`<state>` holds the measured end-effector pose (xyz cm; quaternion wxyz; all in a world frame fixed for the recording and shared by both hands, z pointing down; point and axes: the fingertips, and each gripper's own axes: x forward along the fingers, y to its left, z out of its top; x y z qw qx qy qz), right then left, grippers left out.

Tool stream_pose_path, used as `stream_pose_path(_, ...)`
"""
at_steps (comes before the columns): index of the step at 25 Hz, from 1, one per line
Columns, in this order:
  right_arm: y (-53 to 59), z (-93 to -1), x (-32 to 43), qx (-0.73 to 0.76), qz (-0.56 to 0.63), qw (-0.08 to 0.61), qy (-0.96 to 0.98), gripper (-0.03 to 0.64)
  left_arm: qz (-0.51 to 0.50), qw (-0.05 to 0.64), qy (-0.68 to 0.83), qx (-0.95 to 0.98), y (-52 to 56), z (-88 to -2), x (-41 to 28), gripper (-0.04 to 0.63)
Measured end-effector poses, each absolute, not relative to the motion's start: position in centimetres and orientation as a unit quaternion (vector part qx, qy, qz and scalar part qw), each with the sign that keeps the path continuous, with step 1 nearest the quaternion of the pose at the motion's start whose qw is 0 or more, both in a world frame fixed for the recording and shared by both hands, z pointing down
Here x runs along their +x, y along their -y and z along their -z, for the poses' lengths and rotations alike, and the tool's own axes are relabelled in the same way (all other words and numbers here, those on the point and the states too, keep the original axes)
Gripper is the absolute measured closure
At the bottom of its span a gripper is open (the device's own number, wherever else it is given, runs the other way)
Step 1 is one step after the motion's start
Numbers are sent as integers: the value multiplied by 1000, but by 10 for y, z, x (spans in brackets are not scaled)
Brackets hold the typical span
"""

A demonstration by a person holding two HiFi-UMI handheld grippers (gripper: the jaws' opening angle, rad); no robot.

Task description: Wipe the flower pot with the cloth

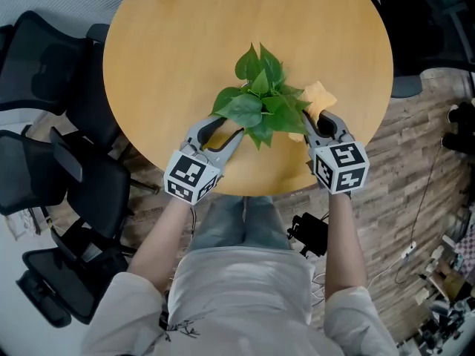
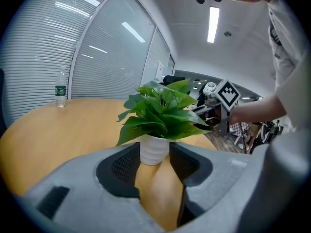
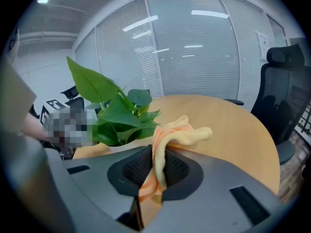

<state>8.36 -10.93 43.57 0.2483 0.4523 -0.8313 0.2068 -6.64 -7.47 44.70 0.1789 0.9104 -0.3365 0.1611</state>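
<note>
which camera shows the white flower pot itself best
The left gripper view: the flower pot's ribbed white side stands in plain sight below the leaves. In the head view the leaves cover it entirely. The right gripper view shows only a pale sliver of it under the foliage.

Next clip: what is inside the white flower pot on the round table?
A leafy green plant stands in the flower pot. Its leaves overhang the rim, so the soil and the base of the stems cannot be seen in any view.
</note>
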Motion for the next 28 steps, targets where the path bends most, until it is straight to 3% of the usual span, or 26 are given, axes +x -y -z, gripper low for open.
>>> stream_pose_path(7, 119, -447, 70, 434, -193, 258, 841, 572, -152, 169, 310, 923, 81, -454, -55, 347)
stream_pose_path(28, 118, -462, 42, 402, -192, 261, 856, 572, -134, 163, 305, 929, 85, -453, -47, 348)
